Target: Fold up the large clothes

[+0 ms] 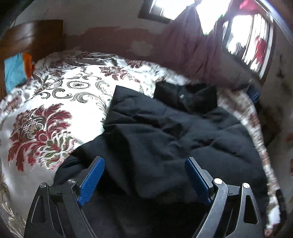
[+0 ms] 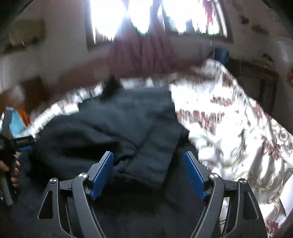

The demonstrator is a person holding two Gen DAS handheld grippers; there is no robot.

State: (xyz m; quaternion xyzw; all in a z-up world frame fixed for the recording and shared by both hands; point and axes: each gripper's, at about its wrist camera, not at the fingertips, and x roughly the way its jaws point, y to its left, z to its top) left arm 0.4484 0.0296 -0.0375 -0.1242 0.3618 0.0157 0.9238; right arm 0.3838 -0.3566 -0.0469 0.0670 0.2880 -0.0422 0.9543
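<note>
A large black padded garment (image 1: 164, 131) lies crumpled on a bed with a white and red floral cover (image 1: 55, 102). In the left wrist view my left gripper (image 1: 144, 164) is open above the garment's near edge, its blue pads (image 1: 91, 181) wide apart with nothing between them. In the right wrist view the same garment (image 2: 113, 131) lies ahead, a folded flap (image 2: 155, 155) near the fingers. My right gripper (image 2: 148, 161) is open over that flap and holds nothing. The right view is blurred. The other gripper and the hand holding it (image 2: 9, 161) show at the far left.
A wall with dark red curtains (image 1: 192, 45) and bright windows (image 2: 113, 16) runs behind the bed. A wooden headboard (image 1: 34, 34) and blue and orange items (image 1: 16, 71) stand at the bed's left end. The floral cover (image 2: 238, 128) extends to the right.
</note>
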